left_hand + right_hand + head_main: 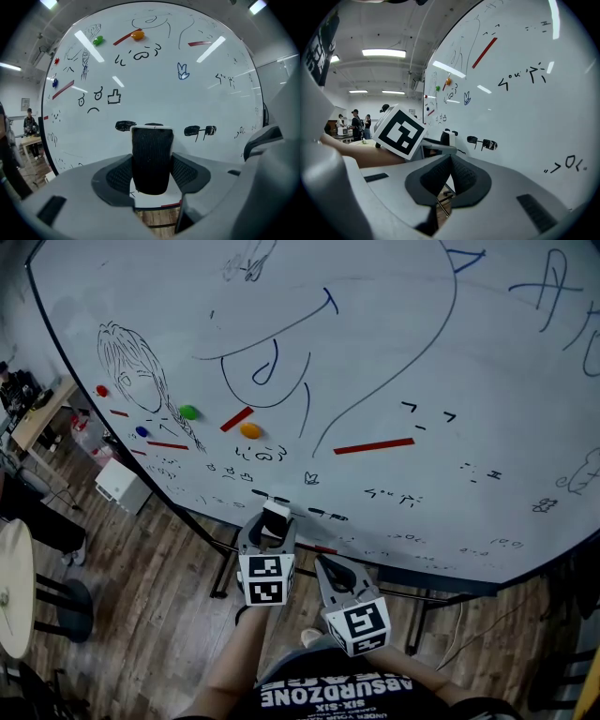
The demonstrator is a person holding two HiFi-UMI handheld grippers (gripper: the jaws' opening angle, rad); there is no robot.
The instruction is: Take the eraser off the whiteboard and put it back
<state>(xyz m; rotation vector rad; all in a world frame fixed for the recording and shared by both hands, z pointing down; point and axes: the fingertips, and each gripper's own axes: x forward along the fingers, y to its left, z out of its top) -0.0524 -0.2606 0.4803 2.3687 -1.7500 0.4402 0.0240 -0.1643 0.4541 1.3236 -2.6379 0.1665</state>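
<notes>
While the left gripper (pixel 270 527), levelled at the whiteboard (pixel 394 343), grasps the eraser (pixel 151 159), the right gripper (pixel 449 177) beside it is clenched, empty.

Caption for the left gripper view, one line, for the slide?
Left gripper clamps the black-felt eraser upright between its jaws, facing the doodled whiteboard.
</notes>
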